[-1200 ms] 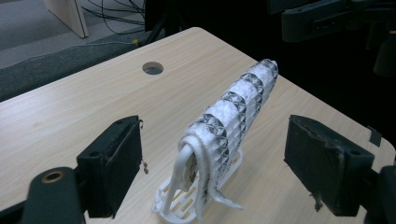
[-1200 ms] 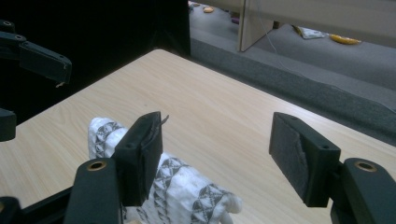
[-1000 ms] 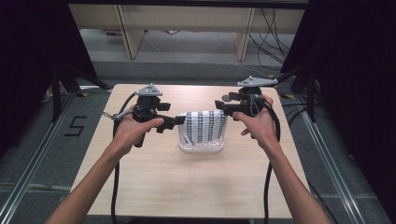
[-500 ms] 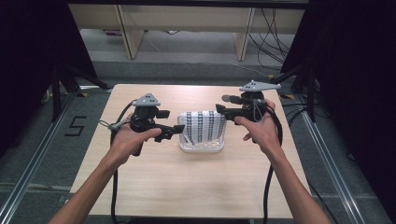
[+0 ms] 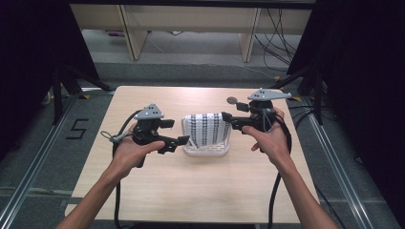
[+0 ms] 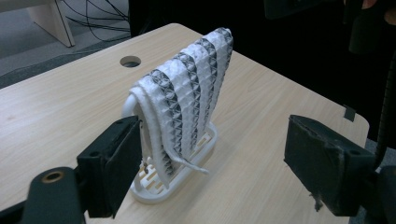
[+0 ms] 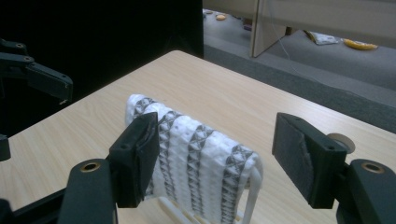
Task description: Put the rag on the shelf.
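Striped cloth draped on a rack between two spread grippers.

The white-and-grey waffle-weave cloth (image 5: 205, 129) hangs over a white plastic rack (image 5: 206, 150) mid-desk; left gripper (image 5: 177, 141) and right gripper (image 5: 229, 118) flank its long axis, jaws apart and empty, the right nearer.

Cloth (image 5: 205, 130), white with grey zigzag stripes, draped over upright white rack (image 5: 206, 150), hanging down both sides. Loose thread at lower edge, possibly fraying. Rack stands mid-worktop (image 5: 191, 191), base flat.
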